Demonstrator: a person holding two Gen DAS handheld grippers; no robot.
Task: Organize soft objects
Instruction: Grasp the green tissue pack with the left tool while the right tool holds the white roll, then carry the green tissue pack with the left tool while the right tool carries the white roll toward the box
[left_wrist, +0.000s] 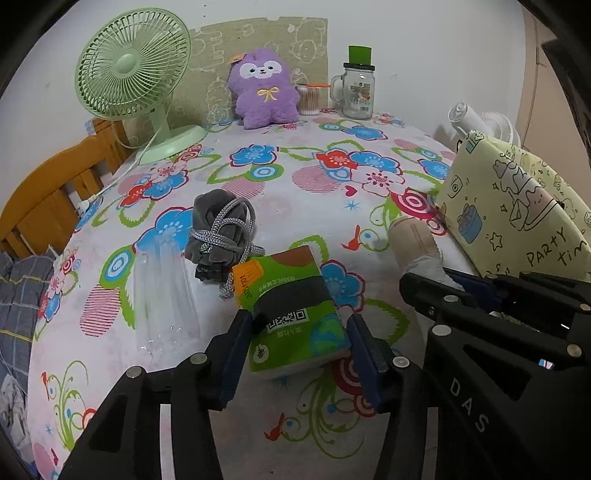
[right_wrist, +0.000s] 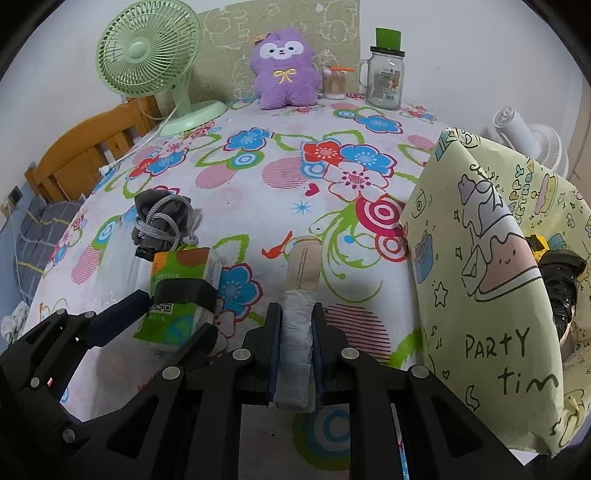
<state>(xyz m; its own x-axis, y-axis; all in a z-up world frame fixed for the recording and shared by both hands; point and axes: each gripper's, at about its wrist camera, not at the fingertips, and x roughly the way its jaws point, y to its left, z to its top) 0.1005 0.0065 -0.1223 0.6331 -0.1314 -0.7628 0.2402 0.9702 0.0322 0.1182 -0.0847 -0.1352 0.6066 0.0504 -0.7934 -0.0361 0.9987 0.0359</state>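
A: What does each gripper hold?

B: The left gripper (left_wrist: 295, 347) has its fingers closed on the green tissue pack (left_wrist: 291, 310), just above the table (left_wrist: 295, 177). The right gripper (right_wrist: 297, 332) pinches the rolled cloth (right_wrist: 301, 288); its long axis points forward along the fingers.

A: And the bag?

B: The yellow bag (right_wrist: 480, 288) stands just right of the roll, so the right gripper is nearer. Its opening is, I think, hidden.

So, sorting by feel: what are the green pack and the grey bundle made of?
The green pack looks like glossy plastic film over soft tissues: printed wrap, white edge showing. The grey bundle looks like matte velvety fabric, tied with a woven silvery cord.
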